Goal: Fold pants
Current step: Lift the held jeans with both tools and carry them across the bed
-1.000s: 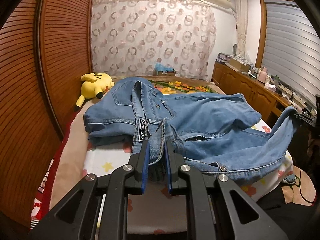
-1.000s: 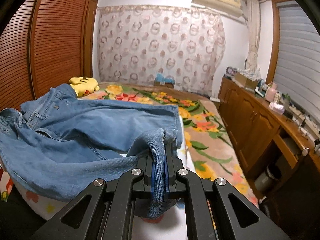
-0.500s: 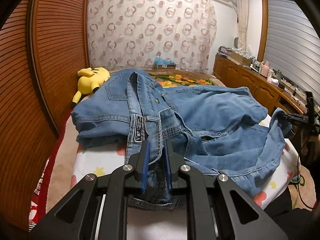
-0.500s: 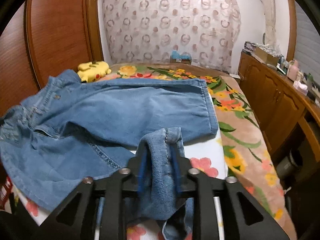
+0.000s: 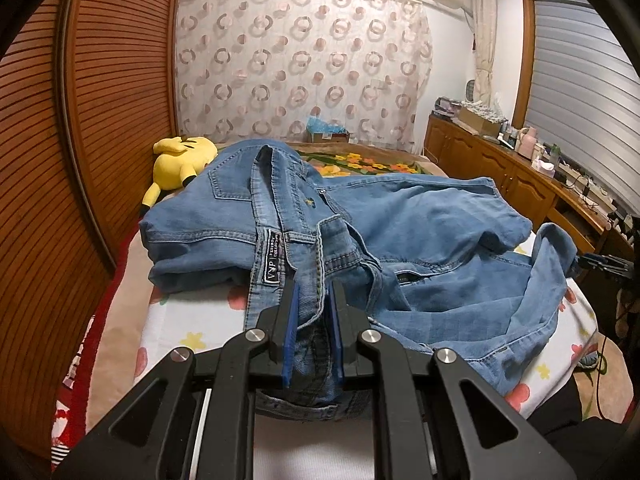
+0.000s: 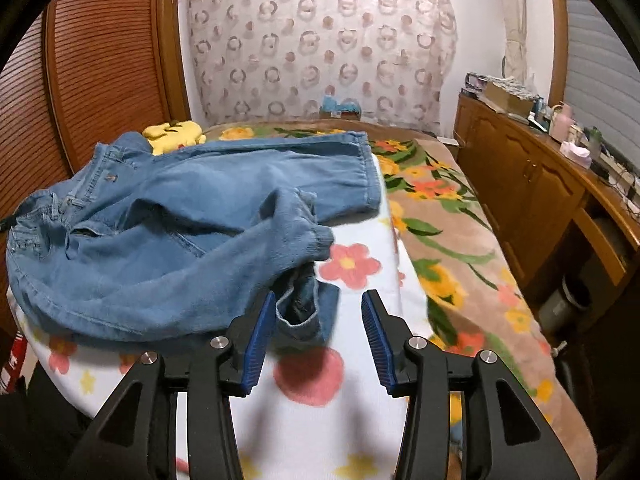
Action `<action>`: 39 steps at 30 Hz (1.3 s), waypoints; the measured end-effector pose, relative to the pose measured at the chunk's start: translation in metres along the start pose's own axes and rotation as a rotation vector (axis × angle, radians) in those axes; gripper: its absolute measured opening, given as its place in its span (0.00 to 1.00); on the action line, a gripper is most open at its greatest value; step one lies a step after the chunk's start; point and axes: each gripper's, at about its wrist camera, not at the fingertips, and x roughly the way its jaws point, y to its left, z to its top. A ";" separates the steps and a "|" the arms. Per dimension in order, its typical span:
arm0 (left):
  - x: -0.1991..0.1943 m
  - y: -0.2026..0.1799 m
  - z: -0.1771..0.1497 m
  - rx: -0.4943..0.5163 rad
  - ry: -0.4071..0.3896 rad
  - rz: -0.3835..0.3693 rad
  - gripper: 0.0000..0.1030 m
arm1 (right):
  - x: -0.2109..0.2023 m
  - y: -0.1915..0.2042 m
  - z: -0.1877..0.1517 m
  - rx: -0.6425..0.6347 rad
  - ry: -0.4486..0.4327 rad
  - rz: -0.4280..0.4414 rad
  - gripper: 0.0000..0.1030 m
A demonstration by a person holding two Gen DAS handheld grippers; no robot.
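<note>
Bedroom, wooden louvred wardrobe doors (image 5: 92, 128) at left; bed (image 6: 352, 364) with floral blanket. Blue denim pants (image 5: 400, 232) lie crumpled across the bed. Left hand-held gripper (image 5: 312, 300): blue pads clamped on the waistband. Right hand-held gripper (image 6: 318, 320): fingers spread apart, hem lying between them, ungripped. Yellow plush toy (image 5: 180, 156) behind the pants.

The left gripper (image 5: 312, 308) has its jaws pinched close together, pointing toward twelve o'clock. The right gripper (image 6: 319, 324) has its jaws spread wide, aimed at twelve o'clock.
</note>
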 end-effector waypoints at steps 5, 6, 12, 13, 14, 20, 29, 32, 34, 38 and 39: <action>0.000 0.000 0.000 -0.001 0.001 0.001 0.15 | 0.006 0.002 0.005 -0.025 -0.002 0.043 0.45; 0.001 -0.001 0.000 -0.002 0.001 0.000 0.15 | 0.010 0.001 0.004 -0.031 0.008 0.039 0.45; 0.001 0.000 -0.001 -0.001 0.001 0.001 0.15 | 0.020 -0.023 0.018 0.035 0.004 0.064 0.41; 0.000 -0.001 -0.001 0.001 -0.002 0.002 0.15 | 0.020 -0.027 0.021 0.049 -0.003 0.075 0.34; -0.001 0.000 -0.002 0.002 -0.006 0.004 0.15 | 0.019 -0.028 0.022 0.053 -0.008 0.081 0.17; -0.020 0.001 0.005 -0.015 -0.069 -0.005 0.15 | -0.012 -0.033 0.022 0.047 -0.125 0.049 0.06; -0.033 -0.001 0.044 0.001 -0.150 -0.006 0.15 | -0.072 -0.050 0.040 0.050 -0.286 -0.038 0.06; -0.025 0.000 0.064 0.009 -0.165 -0.001 0.15 | -0.070 -0.046 0.050 0.026 -0.298 -0.061 0.06; -0.018 0.002 0.074 0.009 -0.169 0.005 0.15 | -0.062 -0.044 0.058 0.016 -0.299 -0.071 0.06; 0.001 0.005 0.093 0.008 -0.161 0.010 0.15 | -0.037 -0.037 0.071 0.009 -0.292 -0.083 0.06; 0.005 0.004 0.096 0.009 -0.158 0.012 0.15 | -0.033 -0.035 0.073 0.010 -0.292 -0.085 0.06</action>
